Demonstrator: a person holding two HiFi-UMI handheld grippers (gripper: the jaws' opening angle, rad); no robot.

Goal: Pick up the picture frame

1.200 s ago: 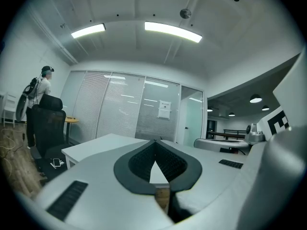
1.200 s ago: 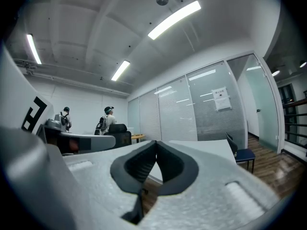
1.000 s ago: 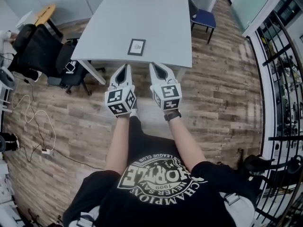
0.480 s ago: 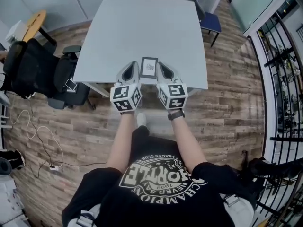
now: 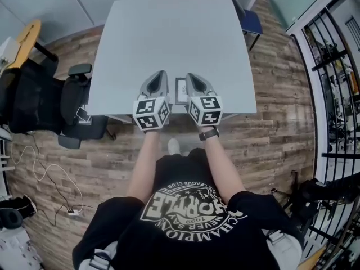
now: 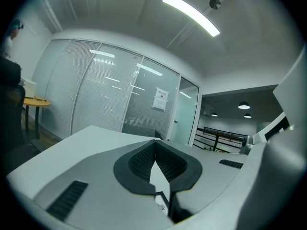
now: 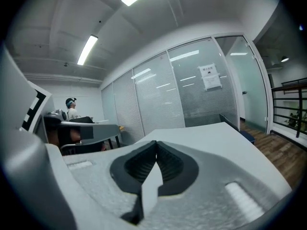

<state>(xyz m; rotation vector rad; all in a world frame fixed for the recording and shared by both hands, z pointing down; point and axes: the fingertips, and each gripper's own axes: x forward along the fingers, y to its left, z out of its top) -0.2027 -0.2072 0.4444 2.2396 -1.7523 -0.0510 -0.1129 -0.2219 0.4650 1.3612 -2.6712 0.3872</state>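
Note:
The picture frame [image 5: 181,90], small with a dark border and a white print, lies flat near the front edge of the grey table [image 5: 169,32]. My left gripper [image 5: 160,75] and right gripper [image 5: 192,77] hang side by side just over that edge, one on each side of the frame and mostly covering it. Both point across the table with jaws shut and nothing between them. In the left gripper view a corner of the frame [image 6: 160,204] shows below the shut left gripper [image 6: 154,146]. The right gripper view shows the shut right gripper [image 7: 156,146] over the tabletop.
A black office chair [image 5: 39,103] with a phone [image 5: 83,114] on its seat stands left of the table. A blue chair [image 5: 250,20] stands at the far right corner. A black railing [image 5: 332,66] runs along the right, cables [image 5: 50,179] lie on the wooden floor, and a person [image 7: 72,110] stands far back.
The person has walked up to the table. Both shut grippers came forward from short of the front edge and now flank the frame, which has drawn close.

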